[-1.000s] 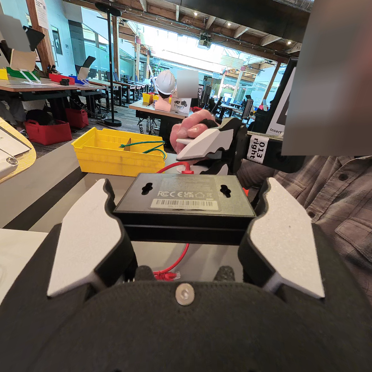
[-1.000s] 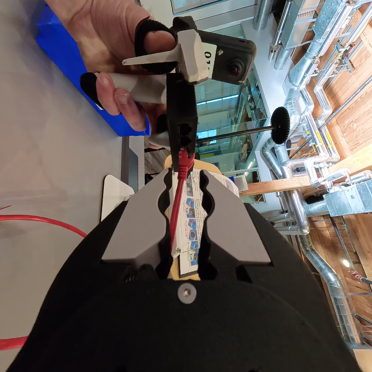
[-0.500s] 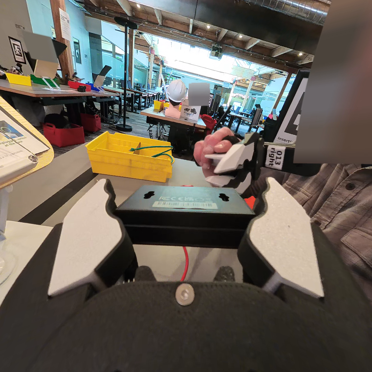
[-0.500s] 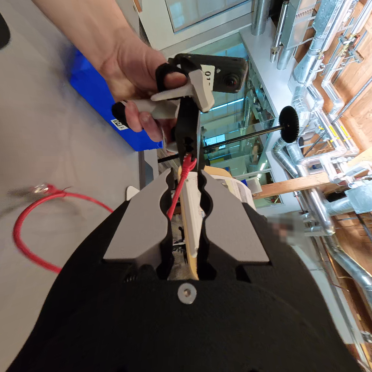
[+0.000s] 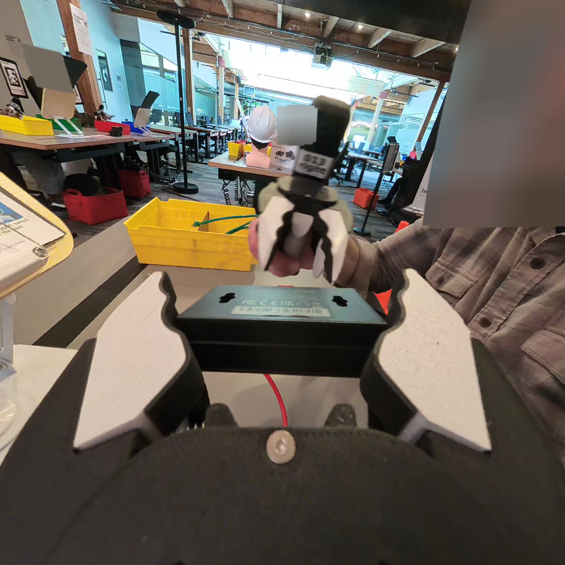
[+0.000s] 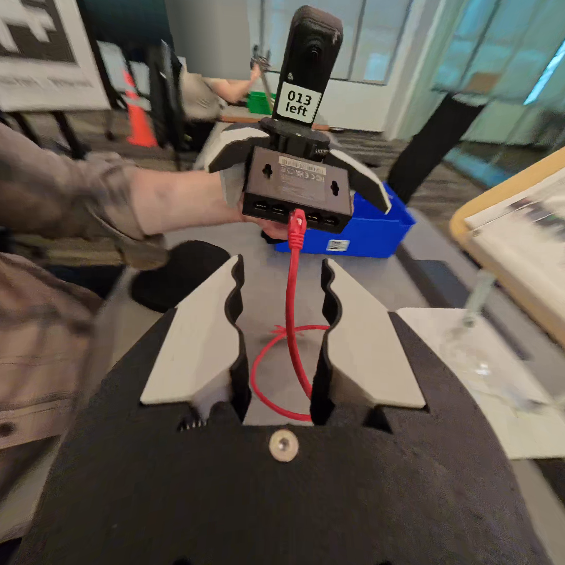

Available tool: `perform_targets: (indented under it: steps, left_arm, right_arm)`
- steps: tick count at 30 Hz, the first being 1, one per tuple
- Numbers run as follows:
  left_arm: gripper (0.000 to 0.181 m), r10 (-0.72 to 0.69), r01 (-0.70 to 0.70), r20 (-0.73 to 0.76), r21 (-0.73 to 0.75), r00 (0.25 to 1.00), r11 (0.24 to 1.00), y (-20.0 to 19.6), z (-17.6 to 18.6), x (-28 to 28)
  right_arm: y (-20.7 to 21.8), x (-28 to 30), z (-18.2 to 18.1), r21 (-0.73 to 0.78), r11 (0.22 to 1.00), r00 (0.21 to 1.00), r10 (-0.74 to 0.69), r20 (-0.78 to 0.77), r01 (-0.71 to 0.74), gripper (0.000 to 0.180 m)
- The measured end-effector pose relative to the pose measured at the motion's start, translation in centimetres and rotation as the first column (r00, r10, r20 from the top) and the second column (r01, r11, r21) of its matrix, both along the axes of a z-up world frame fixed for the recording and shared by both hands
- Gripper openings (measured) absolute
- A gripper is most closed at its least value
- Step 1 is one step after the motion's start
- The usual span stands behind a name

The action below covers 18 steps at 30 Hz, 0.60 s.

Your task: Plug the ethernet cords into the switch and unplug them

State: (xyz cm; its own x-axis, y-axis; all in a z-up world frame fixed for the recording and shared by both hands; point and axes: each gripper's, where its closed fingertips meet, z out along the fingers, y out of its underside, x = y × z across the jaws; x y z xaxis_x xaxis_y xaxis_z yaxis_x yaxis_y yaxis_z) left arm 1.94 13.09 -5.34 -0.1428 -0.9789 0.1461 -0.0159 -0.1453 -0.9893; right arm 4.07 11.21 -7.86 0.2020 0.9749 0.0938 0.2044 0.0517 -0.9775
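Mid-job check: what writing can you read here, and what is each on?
I won't copy writing out; these bear it.
White tag on the camera above the left claw.
Barcode label on the switch's upturned underside.
Sticker on the blue bin: too small.
Sheet on the wooden stand: cut off.

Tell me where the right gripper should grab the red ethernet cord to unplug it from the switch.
Grip the red cord's ribbed plug boot, just below the switch's port row. Bring the open right gripper straight forward along the cord, one finger on each side; the boot looks stiffer than the thin cable.
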Motion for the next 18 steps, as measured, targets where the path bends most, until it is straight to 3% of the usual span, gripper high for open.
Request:
perform_targets:
  steps: [3, 9, 13, 16, 18]
  left_arm:
    - [0.131, -0.018, 0.018, -0.007, 0.019, 1.0, 1.0, -0.4, 0.0, 0.2]
    - [0.131, -0.072, 0.076, -0.05, 0.103, 0.996, 0.992, -1.8, 0.2, 0.8]
    - [0.131, -0.097, 0.114, -0.103, 0.181, 0.99, 0.977, -2.8, 0.2, 1.2]
    - [0.131, -0.122, 0.154, -0.156, 0.218, 0.98, 0.964, -3.6, -0.3, 1.6]
    - [0.131, -0.129, 0.174, -0.191, 0.24, 0.973, 0.955, -3.9, -0.7, 1.9]
  right_arm:
    - [-0.1, -0.4, 0.2, -0.214, 0.963, 0.983, 0.145, -0.11, -0.165, 0.047]
    - [0.6, -1.4, 1.2, -0.499, 0.745, 0.892, 0.31, -0.329, -0.443, 0.053]
    - [1.8, -2.1, 0.6, -0.582, 0.636, 0.859, 0.312, -0.406, -0.507, 0.055]
    - [0.5, -3.3, 0.4, -0.59, 0.566, 0.817, 0.379, -0.435, -0.577, 0.058]
    - [-0.6, -3.9, 0.8, -0.56, 0.536, 0.775, 0.43, -0.464, -0.632, 0.05]
